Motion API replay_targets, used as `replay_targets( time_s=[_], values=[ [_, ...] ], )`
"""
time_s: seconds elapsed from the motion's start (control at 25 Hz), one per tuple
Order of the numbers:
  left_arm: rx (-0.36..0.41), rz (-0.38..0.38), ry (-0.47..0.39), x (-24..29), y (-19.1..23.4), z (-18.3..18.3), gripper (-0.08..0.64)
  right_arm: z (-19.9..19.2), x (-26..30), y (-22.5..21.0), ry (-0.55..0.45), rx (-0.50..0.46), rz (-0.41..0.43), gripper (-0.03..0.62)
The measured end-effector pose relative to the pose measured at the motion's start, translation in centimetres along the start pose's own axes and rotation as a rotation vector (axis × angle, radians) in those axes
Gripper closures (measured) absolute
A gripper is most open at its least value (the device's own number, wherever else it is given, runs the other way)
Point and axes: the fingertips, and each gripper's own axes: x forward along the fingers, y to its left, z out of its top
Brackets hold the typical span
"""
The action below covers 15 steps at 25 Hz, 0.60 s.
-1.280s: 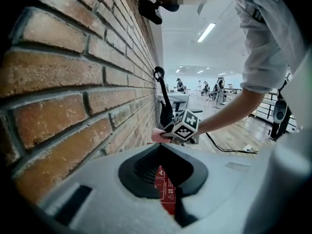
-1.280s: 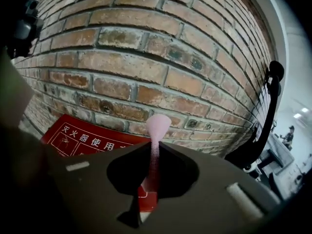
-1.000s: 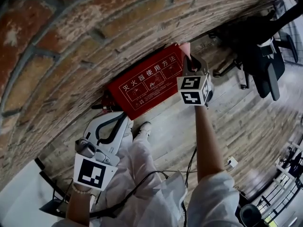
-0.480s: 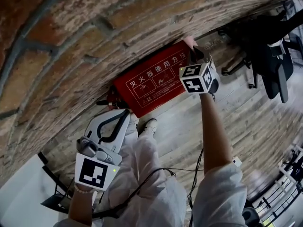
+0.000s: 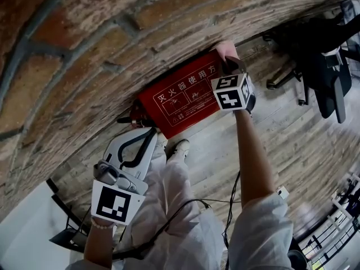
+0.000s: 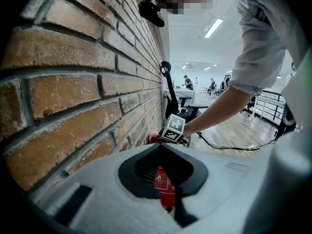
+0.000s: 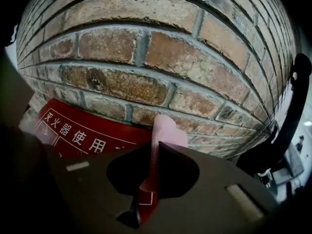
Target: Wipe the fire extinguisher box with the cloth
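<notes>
The red fire extinguisher box (image 5: 180,97) with white characters stands on the floor against the brick wall (image 5: 84,44). My right gripper (image 5: 228,66) is shut on a pink cloth (image 5: 225,50), which rests on the box's right end by the wall. In the right gripper view the cloth (image 7: 168,128) sticks up from the shut jaws of the right gripper (image 7: 155,150), over the box (image 7: 83,130). My left gripper (image 5: 151,133) hangs shut and empty near the box's lower left corner, not touching it. Through its frame, the left gripper (image 6: 165,145) shows the box (image 6: 165,182).
A black office chair (image 5: 320,66) stands on the wooden floor (image 5: 292,145) to the right. A black cable (image 5: 228,201) trails over the floor beside the person's legs. A shoe (image 5: 180,148) is just below the box. A black part (image 5: 126,118) pokes out at the box's left end.
My right gripper has slid the cloth a little toward the wall at the box's right end. The left gripper has hardly moved.
</notes>
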Motion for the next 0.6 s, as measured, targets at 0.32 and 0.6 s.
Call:
replay_targets(
  time_s=[0.32, 0.6],
  values=[
    [-0.009, -0.001, -0.008, 0.0, 0.0, -0.1, 0.56, 0.4, -0.1, 2.1, -0.019, 0.013, 0.046, 0.565],
    [-0.008, -0.007, -0.012, -0.4, 0.2, -0.2, 0.56, 1.2, -0.5, 3.0, -0.045, 0.074, 0.056, 0.565]
  ],
)
